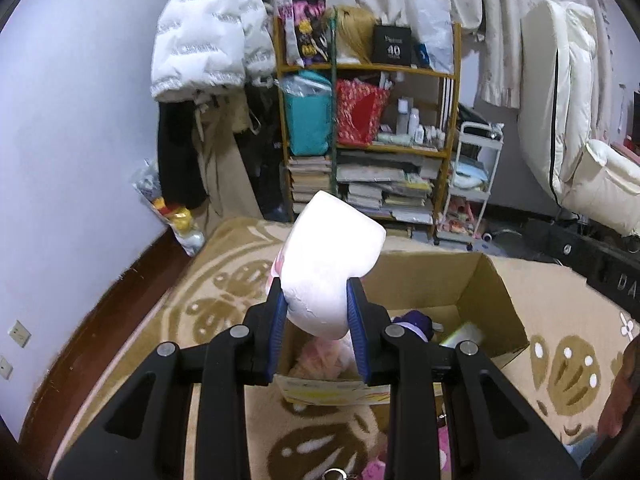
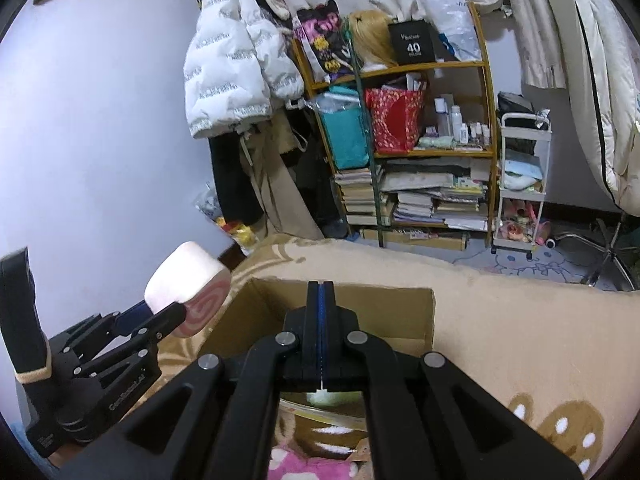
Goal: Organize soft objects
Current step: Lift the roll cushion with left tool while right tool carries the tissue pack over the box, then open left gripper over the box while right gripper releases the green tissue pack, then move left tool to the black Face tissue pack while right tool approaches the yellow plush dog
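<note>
On the patterned rug [image 1: 224, 280], nearest the cameras, a pink cloth with white spots [image 2: 304, 464] lies just below the right gripper [image 2: 321, 308], and beyond it stands an open cardboard box [image 1: 484, 288]. Inside the box the left wrist view shows a pale pink soft thing [image 1: 320, 356], a purple soft toy [image 1: 414, 322] and a light green item [image 1: 464, 334] toward the right wall.

The left gripper [image 1: 318, 312] is clamped on a white and pink plush roll [image 1: 332, 256], its blue pads pressing the roll's lower sides. The roll is held in the air above the near left part of the box, tilted up and away. In the right wrist view the same roll [image 2: 188, 284] shows a pink spiral on its end face, left of the box's left wall. White lettering runs along the left gripper's black body; it seems to begin "Gen", but the rest is too small to read. A dark sleeve with a tan cuff [image 2: 28, 320] sits behind it at the far left edge.

The right gripper is fully closed with nothing between its pads, pointing down toward the box's middle.

Farther off, a wooden shelf [image 2: 492, 120] holds stacked books, a teal bag, a red bag, small bottles and a black box [image 2: 413, 42] marked "40". A white puffer jacket [image 2: 228, 64] printed with repeated unreadable lettering hangs to its left, and a white cart [image 2: 520, 184] stands to its right.
</note>
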### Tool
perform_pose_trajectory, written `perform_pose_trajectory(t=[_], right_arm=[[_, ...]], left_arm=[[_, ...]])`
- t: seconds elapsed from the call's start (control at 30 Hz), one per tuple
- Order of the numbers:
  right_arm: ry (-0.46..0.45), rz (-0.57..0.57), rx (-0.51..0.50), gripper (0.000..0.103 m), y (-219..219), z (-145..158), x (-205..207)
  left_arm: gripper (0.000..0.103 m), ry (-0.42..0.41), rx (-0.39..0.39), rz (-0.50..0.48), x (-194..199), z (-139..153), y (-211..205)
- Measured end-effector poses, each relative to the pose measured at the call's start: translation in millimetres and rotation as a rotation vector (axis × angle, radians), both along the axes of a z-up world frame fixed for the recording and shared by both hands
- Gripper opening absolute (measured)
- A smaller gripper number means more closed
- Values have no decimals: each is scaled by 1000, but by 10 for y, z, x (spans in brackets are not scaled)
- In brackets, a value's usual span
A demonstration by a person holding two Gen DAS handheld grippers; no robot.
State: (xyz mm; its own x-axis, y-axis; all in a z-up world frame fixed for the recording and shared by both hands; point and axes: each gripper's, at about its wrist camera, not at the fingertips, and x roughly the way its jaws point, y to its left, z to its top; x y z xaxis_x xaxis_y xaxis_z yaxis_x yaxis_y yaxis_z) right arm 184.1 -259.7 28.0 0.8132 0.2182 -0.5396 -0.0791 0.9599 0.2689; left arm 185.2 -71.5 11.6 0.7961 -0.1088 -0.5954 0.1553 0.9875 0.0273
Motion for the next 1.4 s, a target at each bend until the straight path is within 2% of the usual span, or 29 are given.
perform_pose_trajectory(t=[0.13,0.37,0.43,0.5,0.6,0.67,0.7,0.73,0.77,0.8,0.9,0.93,1.0,1.07,1.23,1.4], right_arm=[[60,3,-1,1,1,-193,81],[100,7,11,1,-70,-315,46],[105,14,19,1,-94,-313,35],[112,13,17,2,-107,-312,11],[120,14,20,3,-117,-285,-44],[126,8,19,10,-127,-254,-99],[119,3,19,20,-128,-225,-147],[112,5,18,37,-125,-196,-197],[107,5,14,47,-120,-170,-248],[102,-3,4,62,-117,-142,-304],[95,-9,2,75,-111,-70,-470],[105,-13,9,86,-114,-56,-508],[117,-21,21,100,-116,-27,-578],[108,-22,26,103,-109,18,-656],[101,-47,32,103,-119,81,-860],[155,-56,-11,103,-82,-85,-965]], left_arm=[[30,90,3,-11,206,-226,-78],[40,153,15,-23,255,-426,-100],[66,132,26,-17,228,-409,-105],[71,99,31,-8,175,-353,-92],[74,110,38,-7,133,-283,-67],[78,117,57,-3,76,-237,-39],[82,117,60,-1,65,-211,-33],[84,115,61,5,13,-173,-1],[85,115,59,9,-30,-147,23],[89,117,56,11,-61,-125,47],[96,126,45,31,-203,-62,143],[96,131,42,40,-268,-45,175],[97,142,39,46,-343,-34,220],[97,165,38,55,-440,-45,268],[98,205,29,65,-646,-117,341],[98,261,42,47,-768,-283,290]])
